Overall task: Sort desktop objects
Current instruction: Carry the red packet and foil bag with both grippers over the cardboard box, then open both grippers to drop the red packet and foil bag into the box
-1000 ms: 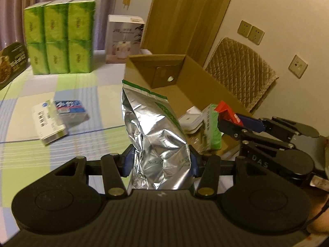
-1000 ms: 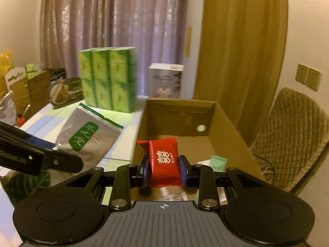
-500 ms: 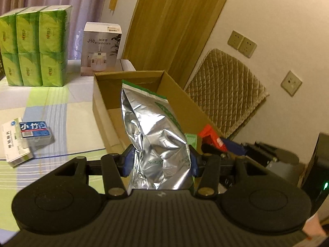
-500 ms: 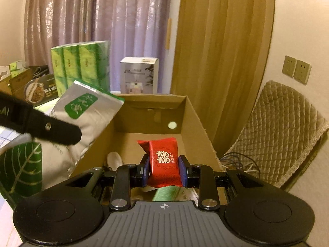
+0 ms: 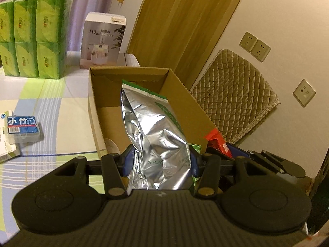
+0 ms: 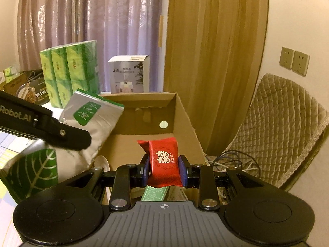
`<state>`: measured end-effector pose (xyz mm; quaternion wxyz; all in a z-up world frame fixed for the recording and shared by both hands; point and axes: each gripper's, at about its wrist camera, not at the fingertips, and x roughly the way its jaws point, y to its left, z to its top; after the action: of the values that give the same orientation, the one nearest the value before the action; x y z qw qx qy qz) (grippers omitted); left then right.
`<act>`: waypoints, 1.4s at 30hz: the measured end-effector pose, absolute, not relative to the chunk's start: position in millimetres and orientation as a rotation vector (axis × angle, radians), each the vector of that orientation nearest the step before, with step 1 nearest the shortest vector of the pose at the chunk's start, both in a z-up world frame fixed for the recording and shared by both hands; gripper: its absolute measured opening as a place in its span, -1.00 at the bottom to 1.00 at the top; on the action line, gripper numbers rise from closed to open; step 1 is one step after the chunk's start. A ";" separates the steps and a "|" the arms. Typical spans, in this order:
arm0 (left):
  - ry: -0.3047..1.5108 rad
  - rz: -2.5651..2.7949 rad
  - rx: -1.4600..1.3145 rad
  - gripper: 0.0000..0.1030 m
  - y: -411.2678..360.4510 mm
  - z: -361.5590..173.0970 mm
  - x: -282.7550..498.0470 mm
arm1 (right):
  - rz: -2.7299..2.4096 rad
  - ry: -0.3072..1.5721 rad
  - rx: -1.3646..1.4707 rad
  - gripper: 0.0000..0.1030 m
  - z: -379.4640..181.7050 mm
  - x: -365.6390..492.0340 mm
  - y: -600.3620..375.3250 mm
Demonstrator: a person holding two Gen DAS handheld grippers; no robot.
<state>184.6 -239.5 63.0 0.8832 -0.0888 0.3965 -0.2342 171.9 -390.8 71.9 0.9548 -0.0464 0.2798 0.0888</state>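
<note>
1. Left tool point(image 5: 161, 162) clamps the lower body of a crinkled silver foil pouch with a green label point(image 5: 152, 135); right tool point(image 6: 164, 169) is closed on a small red wrapped packet with white characters point(image 6: 163, 160). Both items hang over the open brown cardboard box point(image 5: 185, 103) on the counter point(image 5: 51, 107).
2. Handling, judged: the pouch looks light, soft and slippery, so a grip low on its body suits it; the packet looks light and squashable, best held across its flat sides.
3. Left wrist view alone shows a blue-labelled small box point(image 5: 21, 127) on the counter. Right wrist view alone shows the pouch's printed face point(image 6: 87, 113) and the box's round wall hole point(image 6: 163, 124).
</note>
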 end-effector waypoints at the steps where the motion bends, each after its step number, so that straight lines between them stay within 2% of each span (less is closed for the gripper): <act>1: 0.828 -0.486 -0.187 -0.10 -241.3 61.2 185.3 | 0.180 0.570 -0.092 -0.48 70.9 172.8 -391.6; 16: 0.858 -0.461 -0.222 -0.10 -249.0 42.8 200.1 | 0.177 0.579 -0.060 -0.48 65.8 187.0 -402.4; 19: 0.856 -0.444 -0.239 -0.01 -247.1 40.9 201.9 | 0.182 0.582 -0.054 -0.48 65.1 188.9 -402.5; 30: 0.815 -0.436 -0.226 -0.03 -229.0 47.1 192.0 | 0.199 0.598 -0.043 -0.48 59.2 185.9 -398.8; 40: 0.810 -0.424 -0.231 0.05 -210.4 45.0 176.1 | 0.255 0.600 -0.019 -0.47 64.0 186.7 -387.0; 41: 0.812 -0.424 -0.228 0.06 -209.1 44.1 174.9 | 0.256 0.597 -0.015 -0.35 65.1 186.5 -386.0; 42: 0.815 -0.424 -0.226 0.07 -208.1 43.3 173.8 | 0.253 0.592 -0.009 -0.08 66.2 185.8 -385.7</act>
<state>173.8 -208.1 43.3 0.8903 -0.1090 0.3923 -0.2041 185.8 -385.7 66.2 0.9487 -0.0044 0.2909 0.1241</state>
